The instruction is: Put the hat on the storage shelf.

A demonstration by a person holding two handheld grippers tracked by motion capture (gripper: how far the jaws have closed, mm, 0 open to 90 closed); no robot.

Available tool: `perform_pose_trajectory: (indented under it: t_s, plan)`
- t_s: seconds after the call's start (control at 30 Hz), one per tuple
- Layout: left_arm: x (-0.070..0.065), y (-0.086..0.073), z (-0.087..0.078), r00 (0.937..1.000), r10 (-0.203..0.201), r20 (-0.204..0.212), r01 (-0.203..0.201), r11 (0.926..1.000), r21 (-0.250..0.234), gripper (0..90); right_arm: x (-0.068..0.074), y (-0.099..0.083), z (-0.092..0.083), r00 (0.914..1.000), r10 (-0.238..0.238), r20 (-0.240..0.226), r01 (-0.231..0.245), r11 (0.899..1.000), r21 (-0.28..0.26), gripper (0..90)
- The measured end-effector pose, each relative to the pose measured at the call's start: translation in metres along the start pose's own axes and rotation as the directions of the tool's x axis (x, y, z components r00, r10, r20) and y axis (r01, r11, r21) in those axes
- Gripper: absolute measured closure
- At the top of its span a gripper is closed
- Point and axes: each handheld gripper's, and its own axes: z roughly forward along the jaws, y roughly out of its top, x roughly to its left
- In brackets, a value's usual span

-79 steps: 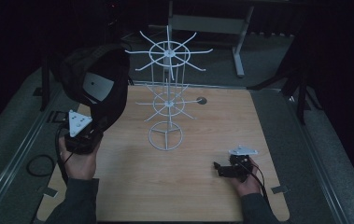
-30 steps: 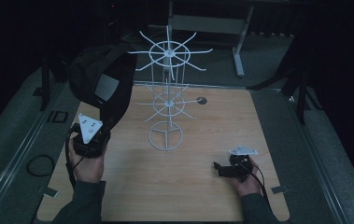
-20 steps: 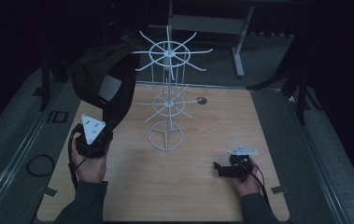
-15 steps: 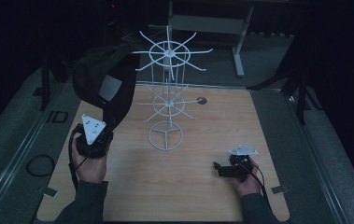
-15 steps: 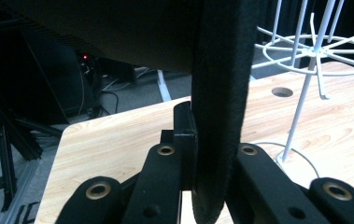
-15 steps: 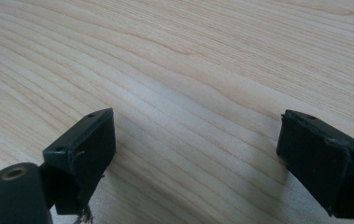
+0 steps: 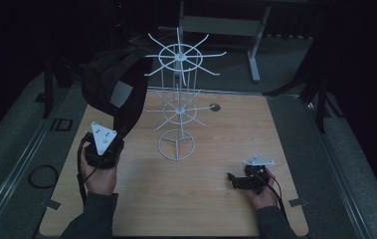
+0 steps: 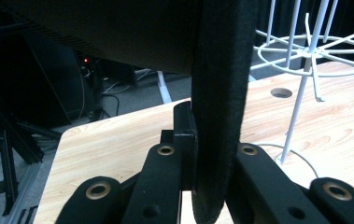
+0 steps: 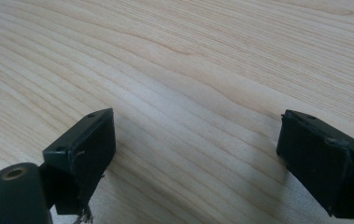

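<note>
A black cap hangs in the air over the table's left side, just left of the white wire rack. My left gripper points up and is shut on the cap's lower edge. In the left gripper view the cap's thick black edge is pinched between the two jaws of the left gripper, and the rack stands close on the right. My right gripper rests low at the table's front right, jaws wide apart; the right gripper has bare wood between its fingers.
The wooden table has a round hole behind the rack. A grey desk frame stands beyond the far edge. A cable loop lies on the floor at the left. Dark stands flank both sides.
My left gripper has carried the cap a little to the right, closer to the rack, and has held nearly still for the last second. The right gripper has not moved.
</note>
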Motion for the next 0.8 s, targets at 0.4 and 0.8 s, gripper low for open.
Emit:
perform_pose_trajectory:
  t_s: [0.4,0.8]
  plan:
    - [-0.01,-0.002,0.006,0.9997,0.022,-0.007,-0.022,0.9998,0.002,86.6,0.0,0.0,0.0,1.0,0.002,-0.001,-0.002,1.0,0.001,11.5]
    - [-0.019,-0.013,0.02,0.9986,0.053,-0.007,-0.053,0.9978,0.04,86.3,0.0,0.0,0.0,1.0,0.003,-0.001,-0.003,1.0,0.002,11.5]
